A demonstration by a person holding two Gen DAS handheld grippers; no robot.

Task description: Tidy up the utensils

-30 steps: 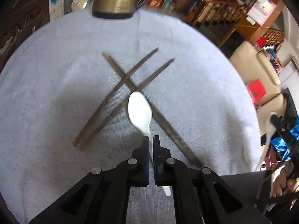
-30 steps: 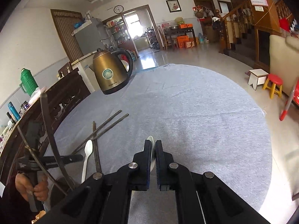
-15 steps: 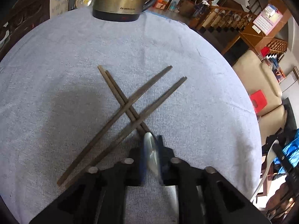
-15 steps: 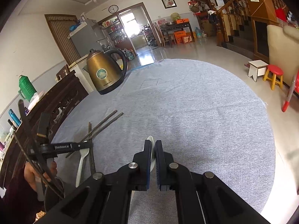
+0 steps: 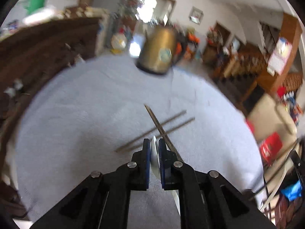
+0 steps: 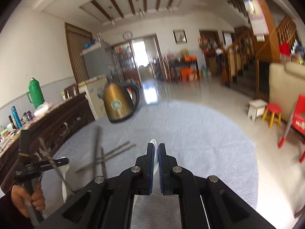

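While both views are motion-blurred, the following is legible.

Left hand-held gripper (image 5: 152, 143): lower centre of the left wrist view; jaws clenched on a white spoon (image 5: 154, 157), which stands edge-on between the blue pads, its tip just above the fingertips and its handle running out below the jaws toward the lower right.

Right hand-held gripper (image 6: 156, 147): lower centre of the right wrist view; jaws clamped on a second white spoon (image 6: 154, 148), only a narrow white strip and the rounded tip showing above the fingertips.

Chopsticks (image 5: 162, 128): four dark sticks lying on the table in two crossed pairs, centre of the left wrist view just above the gripper tips; in the right wrist view they sit at lower left, between the two grippers.

Table (image 5: 85, 114): round, covered with a pale grey-blue cloth; fills the middle of both views.

Kettle (image 5: 159, 55): gold with a black handle, standing at the far edge of the table, upper centre of the left wrist view and left of centre in the right wrist view.

Person's hand (image 6: 28, 198): lower left corner of the right wrist view, wrapped around the left gripper's handle.

Sideboard (image 6: 47, 118): dark wood, along the left edge, carrying a green flask (image 6: 35, 92).
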